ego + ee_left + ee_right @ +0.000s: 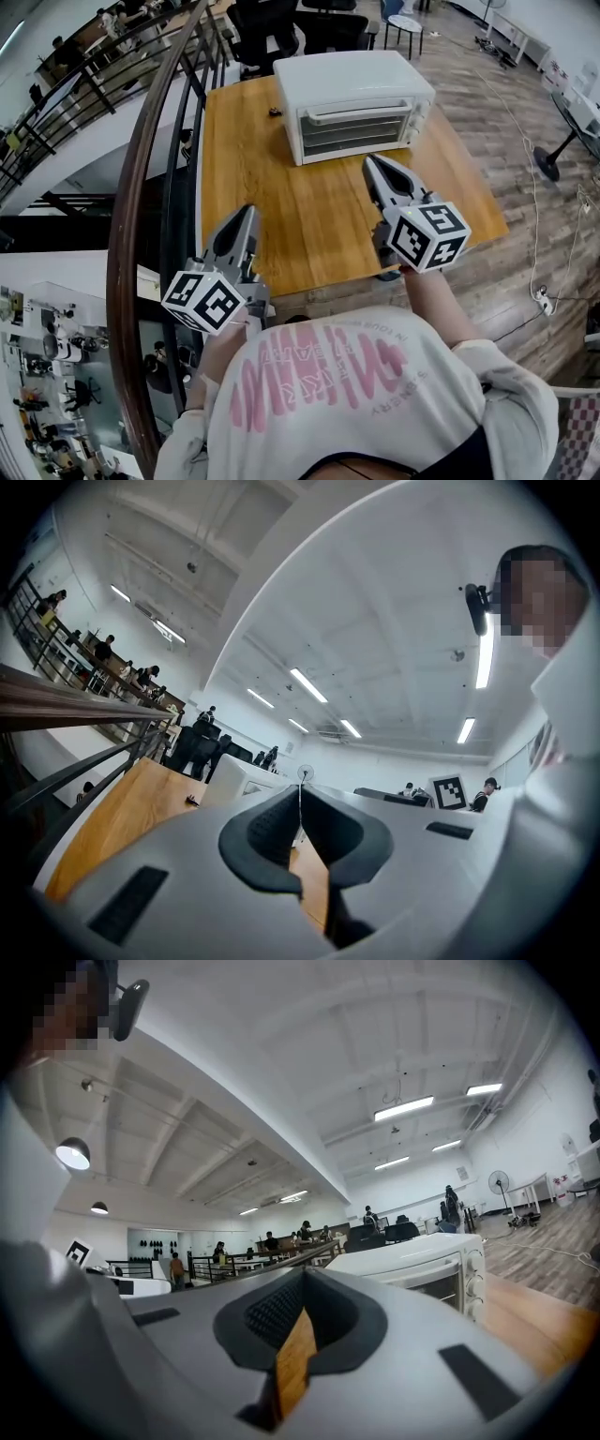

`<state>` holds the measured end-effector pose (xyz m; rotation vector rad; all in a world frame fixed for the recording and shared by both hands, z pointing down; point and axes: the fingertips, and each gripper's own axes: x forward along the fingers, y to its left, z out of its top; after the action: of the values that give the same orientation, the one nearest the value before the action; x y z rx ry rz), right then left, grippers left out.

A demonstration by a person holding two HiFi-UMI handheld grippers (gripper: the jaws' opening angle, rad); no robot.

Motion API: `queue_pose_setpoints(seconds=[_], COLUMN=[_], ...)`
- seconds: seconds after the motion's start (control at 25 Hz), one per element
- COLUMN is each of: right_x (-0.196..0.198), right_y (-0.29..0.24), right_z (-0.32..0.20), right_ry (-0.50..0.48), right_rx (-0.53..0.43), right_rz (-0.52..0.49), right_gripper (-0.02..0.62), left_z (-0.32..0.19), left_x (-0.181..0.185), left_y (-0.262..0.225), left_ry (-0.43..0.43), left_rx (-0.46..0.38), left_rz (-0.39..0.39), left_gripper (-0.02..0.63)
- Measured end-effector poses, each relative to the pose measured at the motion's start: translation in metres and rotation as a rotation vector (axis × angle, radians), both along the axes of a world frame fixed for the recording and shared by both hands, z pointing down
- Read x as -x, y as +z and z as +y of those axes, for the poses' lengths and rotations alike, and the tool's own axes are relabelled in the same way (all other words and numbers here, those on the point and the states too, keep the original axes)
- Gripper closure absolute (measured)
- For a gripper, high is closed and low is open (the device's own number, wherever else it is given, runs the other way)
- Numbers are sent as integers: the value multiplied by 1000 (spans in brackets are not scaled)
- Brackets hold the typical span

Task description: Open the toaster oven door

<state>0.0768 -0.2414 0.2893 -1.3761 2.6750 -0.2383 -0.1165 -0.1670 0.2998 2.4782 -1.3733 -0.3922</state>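
A white toaster oven (352, 98) stands at the far side of the wooden table (281, 216), its glass door closed and the handle (361, 112) along the door's top. My right gripper (368, 160) hovers just in front of the oven's right half, jaws shut and empty. My left gripper (251, 209) hangs over the table's near left part, well short of the oven, also shut with nothing in it. The oven (422, 1265) shows to the right of the jaws in the right gripper view. In the left gripper view it (234, 778) stands farther off, left of the jaws.
A small dark object (274, 112) lies on the table left of the oven. A curved wooden railing (141, 187) runs close along the table's left edge, with a drop beyond. Black chairs (272, 23) stand behind the table. A floor fan (553, 150) and cables are at the right.
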Motion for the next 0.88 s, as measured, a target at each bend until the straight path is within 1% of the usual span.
queue_pose_setpoints(seconds=[0.16, 0.2, 0.36, 0.48, 0.68, 0.88], right_x=[6, 8, 17, 26, 40, 53], right_y=[12, 15, 22, 20, 19, 25], right_z=[-7, -8, -22, -40, -72, -99], right_ry=[-27, -28, -41, -67, -114, -121], right_rx=[-1, -9, -32, -43, -65, -50], right_rz=[27, 37, 108, 147, 200, 248], right_gripper=[587, 577, 575, 588, 588, 572], left_z=[-3, -3, -9, -21, -47, -66], left_x=[1, 3, 5, 10, 27, 45], left_y=[6, 9, 17, 20, 13, 9], left_ry=[-3, -6, -7, -5, -26, -41], left_rx=[19, 25, 39, 49, 31, 5], left_rz=[-9, -7, -14, -17, -19, -8], left_gripper=[584, 584, 584, 584, 584, 584])
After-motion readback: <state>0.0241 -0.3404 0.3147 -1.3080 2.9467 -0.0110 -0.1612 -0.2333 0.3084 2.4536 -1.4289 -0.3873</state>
